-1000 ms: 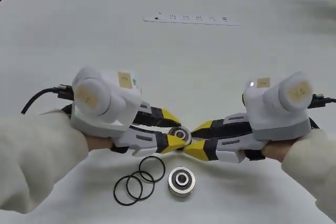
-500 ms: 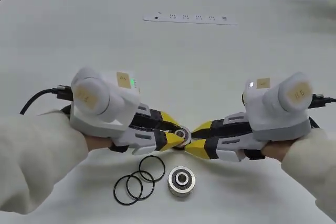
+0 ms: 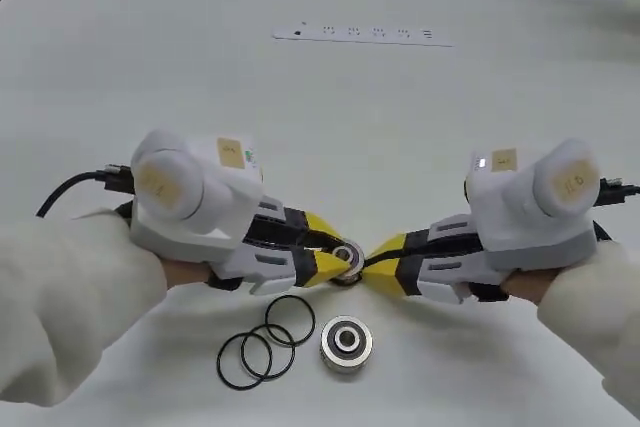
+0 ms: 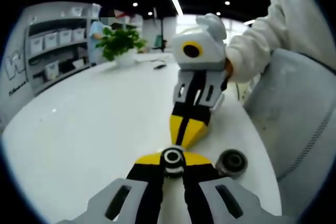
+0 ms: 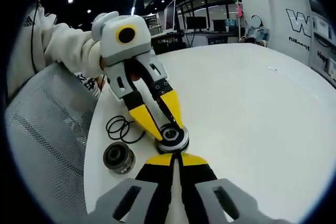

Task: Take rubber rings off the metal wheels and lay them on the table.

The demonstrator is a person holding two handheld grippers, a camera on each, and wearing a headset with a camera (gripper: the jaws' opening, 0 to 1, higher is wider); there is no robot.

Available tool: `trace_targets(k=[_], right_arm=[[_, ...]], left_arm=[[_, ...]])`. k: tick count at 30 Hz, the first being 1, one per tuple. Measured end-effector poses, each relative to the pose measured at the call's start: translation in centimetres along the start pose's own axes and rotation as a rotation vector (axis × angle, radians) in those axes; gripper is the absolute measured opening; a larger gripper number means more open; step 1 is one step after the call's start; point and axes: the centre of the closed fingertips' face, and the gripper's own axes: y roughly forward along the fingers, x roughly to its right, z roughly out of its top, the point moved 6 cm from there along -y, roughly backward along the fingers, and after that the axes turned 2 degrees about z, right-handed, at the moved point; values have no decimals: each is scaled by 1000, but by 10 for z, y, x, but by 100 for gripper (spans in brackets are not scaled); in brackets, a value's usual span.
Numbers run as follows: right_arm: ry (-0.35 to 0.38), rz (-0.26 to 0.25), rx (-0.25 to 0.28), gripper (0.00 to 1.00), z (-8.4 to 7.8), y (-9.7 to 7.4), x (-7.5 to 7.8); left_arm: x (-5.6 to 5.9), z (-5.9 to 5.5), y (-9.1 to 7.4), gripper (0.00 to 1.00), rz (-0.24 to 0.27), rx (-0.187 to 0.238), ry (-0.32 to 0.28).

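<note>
Three rubber rings (image 3: 265, 343) lower centre; your left gripper (image 3: 338, 254) clamps a metal wheel (image 3: 347, 256), right gripper (image 3: 372, 267) closed tight against its rim.

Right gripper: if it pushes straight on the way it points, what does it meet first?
The metal wheel clamped in the left gripper, just off the right gripper's shut tips; contact is hard to judge.
</note>
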Motion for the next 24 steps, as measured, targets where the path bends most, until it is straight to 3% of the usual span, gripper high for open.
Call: trace_targets(k=[5, 12, 24], right_arm=[[25, -11, 4, 0, 0, 0, 1], [200, -13, 56, 0, -3, -1, 6], [385, 14, 139, 0, -3, -6, 8]], left_arm=[[1, 1, 0, 14, 2, 2, 2], [2, 1, 0, 14, 3, 8, 2], [3, 1, -1, 14, 7, 17, 11]])
